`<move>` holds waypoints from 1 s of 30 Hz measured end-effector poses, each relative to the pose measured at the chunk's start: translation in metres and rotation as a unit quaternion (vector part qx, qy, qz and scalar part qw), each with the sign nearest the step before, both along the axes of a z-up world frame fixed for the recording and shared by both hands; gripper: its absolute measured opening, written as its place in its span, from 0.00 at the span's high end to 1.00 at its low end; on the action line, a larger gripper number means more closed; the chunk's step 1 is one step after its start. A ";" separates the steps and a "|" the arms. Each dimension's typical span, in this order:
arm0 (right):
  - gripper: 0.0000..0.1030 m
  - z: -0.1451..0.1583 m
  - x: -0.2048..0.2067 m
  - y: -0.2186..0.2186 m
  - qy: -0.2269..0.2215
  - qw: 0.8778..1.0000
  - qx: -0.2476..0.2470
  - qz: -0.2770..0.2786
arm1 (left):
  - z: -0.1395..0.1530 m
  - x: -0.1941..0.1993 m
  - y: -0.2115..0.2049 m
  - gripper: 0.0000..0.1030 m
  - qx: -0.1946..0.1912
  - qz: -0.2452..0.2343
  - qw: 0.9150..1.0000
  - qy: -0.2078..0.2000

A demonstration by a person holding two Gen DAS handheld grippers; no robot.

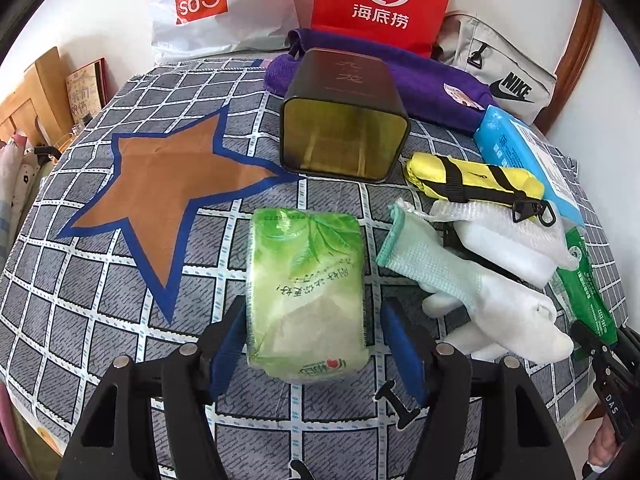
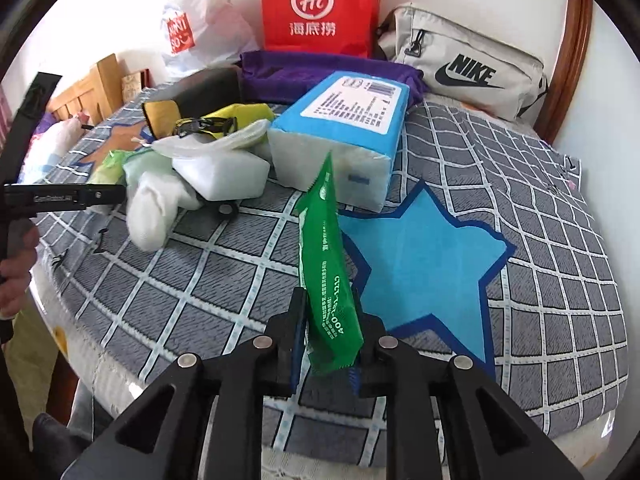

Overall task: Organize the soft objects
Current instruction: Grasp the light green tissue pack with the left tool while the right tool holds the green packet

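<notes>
At the bottom centre of the left wrist view, the light-green tissue pack (image 1: 306, 300) is clamped across its width by the left gripper (image 1: 310, 354); it is judged light and squashy, with slippery film, so a hold across the middle is favoured. At the bottom centre of the right wrist view, the thin green packet (image 2: 326, 276) is pinched at its lower end by the right gripper (image 2: 330, 346) and stands upright over the bed (image 2: 560, 280); it is judged limp and prone to swing. Further up, the white gloves (image 1: 480, 300), yellow umbrella (image 1: 472, 182), blue tissue pack (image 2: 344, 132) and open tin (image 1: 344, 128) are crowded together, hindering a clear reach.
</notes>
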State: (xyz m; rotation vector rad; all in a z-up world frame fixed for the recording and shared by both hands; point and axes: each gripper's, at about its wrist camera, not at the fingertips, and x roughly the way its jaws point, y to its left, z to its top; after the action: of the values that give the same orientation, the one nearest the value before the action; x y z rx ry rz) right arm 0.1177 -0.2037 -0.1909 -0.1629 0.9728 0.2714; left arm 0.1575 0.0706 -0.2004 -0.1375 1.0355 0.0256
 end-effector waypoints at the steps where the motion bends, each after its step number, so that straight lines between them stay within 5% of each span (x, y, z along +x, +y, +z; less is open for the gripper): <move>1: 0.91 0.000 0.001 0.000 0.000 1.000 0.000 -0.002 | 0.001 0.000 0.002 0.52 0.005 0.003 1.000 0.000; 5: 0.95 0.006 -0.001 0.001 -0.002 1.000 0.007 0.001 | 0.005 -0.003 0.013 0.53 -0.027 0.002 1.000 0.001; 30: 0.95 0.091 0.022 -0.003 -0.051 0.997 0.049 0.010 | 0.090 0.022 0.013 0.53 -0.047 0.007 0.998 -0.041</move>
State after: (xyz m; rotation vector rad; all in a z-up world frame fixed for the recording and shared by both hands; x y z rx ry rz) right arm 0.1402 -0.2069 -0.0996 -0.0953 0.8558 0.3255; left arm 0.1791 0.0839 -0.1104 -0.2306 0.9550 -0.0159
